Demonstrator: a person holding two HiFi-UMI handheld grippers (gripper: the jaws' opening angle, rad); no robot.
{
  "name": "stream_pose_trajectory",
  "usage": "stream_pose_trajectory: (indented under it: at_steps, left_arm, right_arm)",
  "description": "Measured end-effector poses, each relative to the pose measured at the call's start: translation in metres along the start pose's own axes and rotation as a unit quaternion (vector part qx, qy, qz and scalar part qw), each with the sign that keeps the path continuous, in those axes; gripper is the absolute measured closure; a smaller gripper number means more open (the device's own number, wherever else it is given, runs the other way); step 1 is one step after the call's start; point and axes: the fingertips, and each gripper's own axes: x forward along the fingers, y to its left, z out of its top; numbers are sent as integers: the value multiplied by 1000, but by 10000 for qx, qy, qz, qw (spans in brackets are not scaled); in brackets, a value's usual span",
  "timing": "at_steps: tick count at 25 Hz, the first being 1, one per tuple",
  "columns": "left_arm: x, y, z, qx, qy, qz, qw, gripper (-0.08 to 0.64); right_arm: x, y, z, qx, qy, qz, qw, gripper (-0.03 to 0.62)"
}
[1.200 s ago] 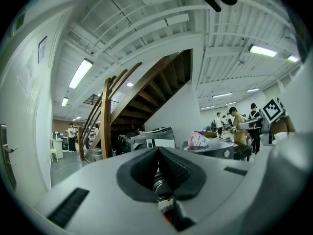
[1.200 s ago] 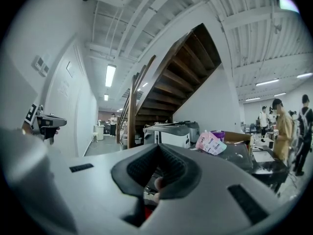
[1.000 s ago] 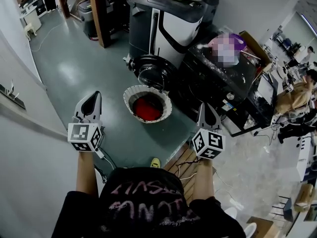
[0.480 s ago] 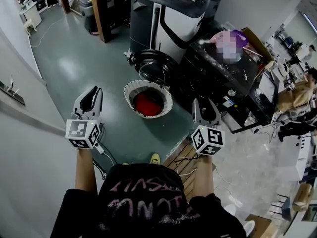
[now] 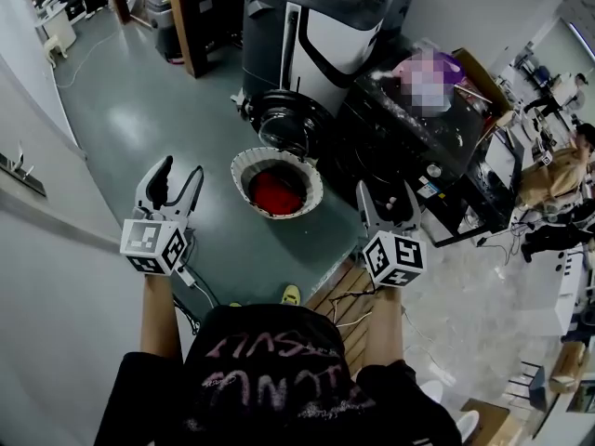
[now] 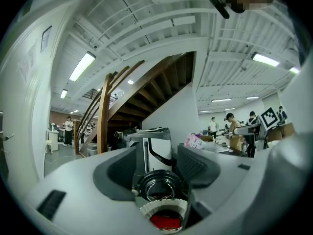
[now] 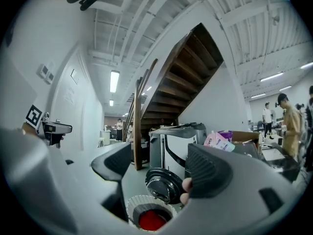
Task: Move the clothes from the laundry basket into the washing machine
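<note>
Gaping upward before the washing machine [image 5: 325,49], laundry basket [image 5: 238,177] of red clothes [image 5: 275,193]; left gripper [image 5: 183,167] and right gripper [image 5: 386,191] just spread, empty.

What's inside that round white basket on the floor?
A red cloth lies bunched in the round white ribbed laundry basket. Anything beneath it is covered.

The floor [image 5: 130,119] ahead of me is dull green, and a pale wall [image 5: 37,277] runs along my left. A wooden staircase [image 7: 188,77] climbs across the far side, its posts [image 6: 103,114] standing on the floor. To my right, a black table [image 5: 418,133] carries a pink packet [image 7: 217,142] and a cardboard box [image 7: 244,137]. Beyond it, people [image 5: 558,179] are at desks. Tangled cables [image 5: 349,307] lie near my feet, on what may be wooden boards.
</note>
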Motion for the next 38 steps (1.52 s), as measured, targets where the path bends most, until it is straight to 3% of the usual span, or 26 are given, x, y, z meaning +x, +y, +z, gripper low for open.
stream_pose_trajectory:
  at_steps: [17,31,38]
  left_arm:
    - [12,-19,0,193,84,-25,9998,272]
    - [62,-75,3,510,257,-28,9984,272]
    - [84,-94,0,438,300,-49,9986,272]
  right_arm:
    - [1,-21,-13,273,4,-60,9996,221]
    - [18,-84,-36,690,78,16,9976,222]
    - [31,-109,-42,903,112,84,9958,225]
